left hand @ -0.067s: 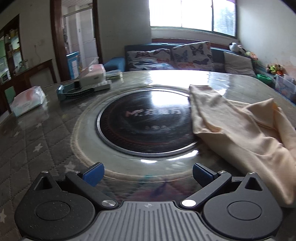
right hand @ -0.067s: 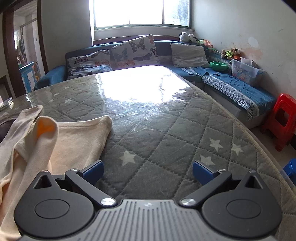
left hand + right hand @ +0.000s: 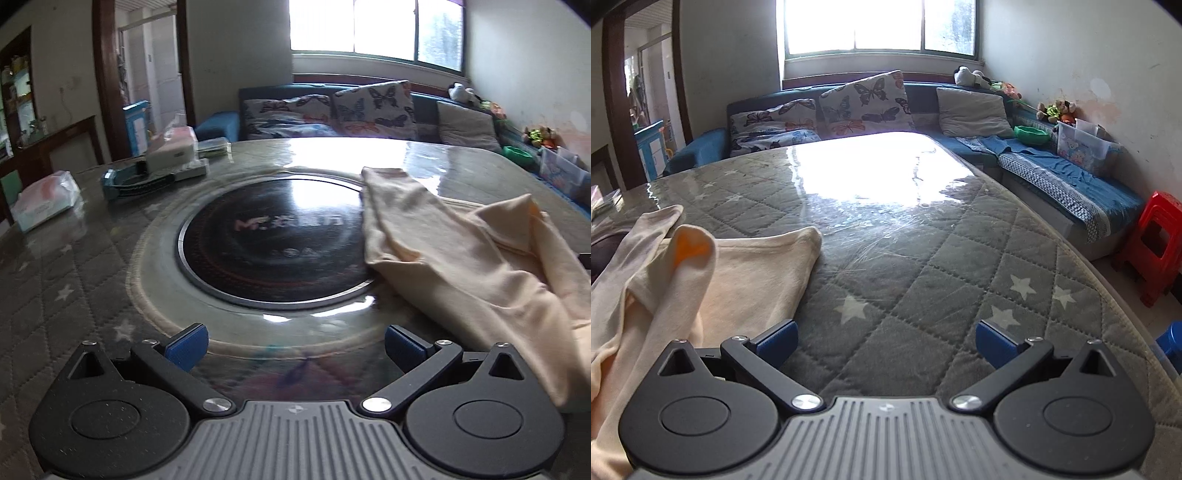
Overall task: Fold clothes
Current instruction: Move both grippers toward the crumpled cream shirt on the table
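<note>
I have both tools hovering low over the tabletop (image 3: 923,266), which carries a grey quilted cover with white stars under a glossy clear sheet. I take the round black hotplate (image 3: 273,251) set into the middle of it as my landmark.

The left gripper (image 3: 295,349) sits on the near side of the hotplate, its blue-padded fingers (image 3: 186,347) spread wide with nothing between them. The right gripper (image 3: 886,345) is out beyond the hotplate's right side, over bare quilting, and its fingers (image 3: 993,343) are likewise spread and holding nothing.

The cream garment (image 3: 461,266) lies crumpled just right of the hotplate, one long part overlapping the hotplate's right rim and reaching toward the far edge of the ring. In the right wrist view the same garment (image 3: 738,280) is heaped to the left of my right gripper, with a raised fold showing an orange-lit inside (light through the cloth, as far as I can tell). Its lower edge runs close beside the right gripper's left finger; I cannot tell whether they touch.

Left of the hotplate I see a tissue pack (image 3: 44,203), and beyond it on the far left a white box (image 3: 171,149) on a blue-trimmed object. A sofa (image 3: 849,107) with butterfly cushions stands behind the tabletop, and a red stool (image 3: 1152,240) off to the right.
</note>
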